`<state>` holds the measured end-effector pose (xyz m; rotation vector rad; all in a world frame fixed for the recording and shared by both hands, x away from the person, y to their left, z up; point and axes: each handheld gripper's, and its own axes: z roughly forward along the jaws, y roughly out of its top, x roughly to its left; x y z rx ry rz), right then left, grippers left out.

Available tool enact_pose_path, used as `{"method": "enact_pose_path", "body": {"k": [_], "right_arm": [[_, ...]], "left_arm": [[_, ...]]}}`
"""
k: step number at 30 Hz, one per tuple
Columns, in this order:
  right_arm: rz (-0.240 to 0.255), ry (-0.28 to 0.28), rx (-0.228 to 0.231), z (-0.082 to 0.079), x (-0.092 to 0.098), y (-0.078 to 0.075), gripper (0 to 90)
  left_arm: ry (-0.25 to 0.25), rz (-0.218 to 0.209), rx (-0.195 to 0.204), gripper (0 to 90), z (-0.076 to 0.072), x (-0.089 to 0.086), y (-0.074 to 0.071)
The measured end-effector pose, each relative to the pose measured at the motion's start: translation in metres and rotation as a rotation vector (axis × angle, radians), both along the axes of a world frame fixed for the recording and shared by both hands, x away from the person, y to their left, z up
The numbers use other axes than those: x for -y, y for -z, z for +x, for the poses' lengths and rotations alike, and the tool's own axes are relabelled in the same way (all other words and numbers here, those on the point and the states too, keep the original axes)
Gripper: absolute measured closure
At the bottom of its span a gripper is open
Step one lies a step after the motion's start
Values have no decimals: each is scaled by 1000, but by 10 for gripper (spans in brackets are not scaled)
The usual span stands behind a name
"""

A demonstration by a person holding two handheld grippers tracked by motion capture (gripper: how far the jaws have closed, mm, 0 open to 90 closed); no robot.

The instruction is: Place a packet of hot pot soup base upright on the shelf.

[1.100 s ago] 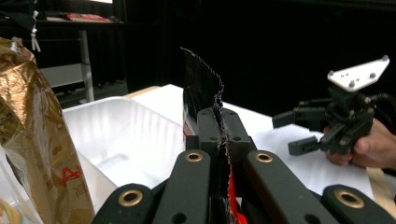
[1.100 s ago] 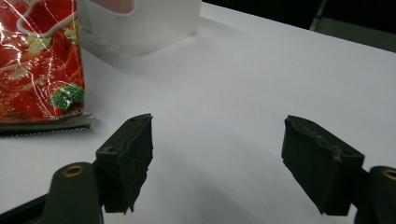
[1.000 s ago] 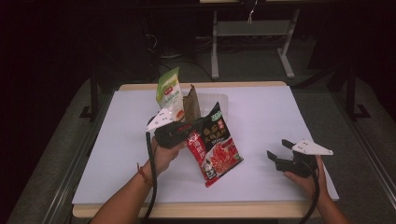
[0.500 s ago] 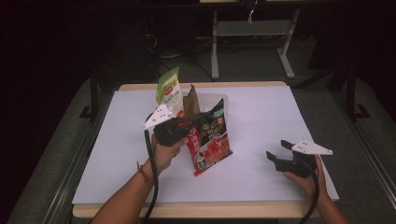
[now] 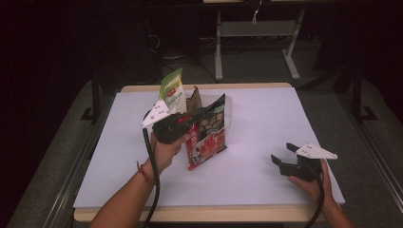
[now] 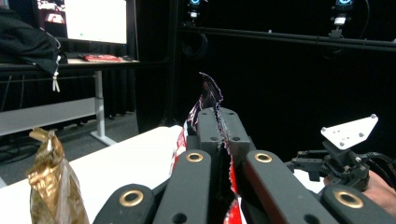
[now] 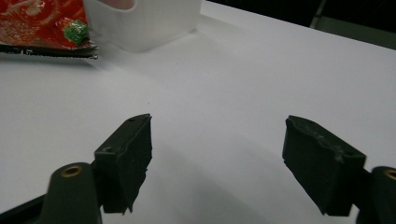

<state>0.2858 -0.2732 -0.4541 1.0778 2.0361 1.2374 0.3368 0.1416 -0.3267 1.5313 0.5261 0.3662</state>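
Note:
A red and black snack packet (image 5: pixel 207 138) hangs upright over the middle of the white table (image 5: pixel 266 118), its lower edge close to the surface. My left gripper (image 5: pixel 196 118) is shut on the packet's upper edge; in the left gripper view that torn-looking edge (image 6: pixel 212 100) sticks up between the closed jaws. My right gripper (image 5: pixel 284 156) rests low at the table's front right, open, its jaws having just widened with nothing between them. The right gripper view has bare table between its fingertips (image 7: pixel 127 154), and the red packet (image 7: pixel 42 23) lies at the top left.
A green packet (image 5: pixel 172 91) and a brown-gold packet (image 5: pixel 194 99) stand behind the held one near the table's far edge. The gold packet (image 6: pixel 51 184) is low on the left of the left gripper view. A pale tub-like shape (image 7: pixel 144 21) sits beside the red packet.
My left gripper has risen with the snack packet, which swung from a slanted lie to hanging nearly upright. The right hand has stayed where it was.

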Motion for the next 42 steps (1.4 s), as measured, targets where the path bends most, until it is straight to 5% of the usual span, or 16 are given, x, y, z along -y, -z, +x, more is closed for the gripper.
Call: {"method": "enact_pose_path", "body": {"k": [21,26,42], "right_arm": [[-7,-3,-5,1,-1,0,227],[-3,-2,-9,1,-1,0,232],[3,-2,-7,1,0,1,232]], "left_arm": [[-40,-12,54,900,18,8,-43],[-56,13,64,900,22,11,-44],[-118,-6,61,900,49,22,-55]]}}
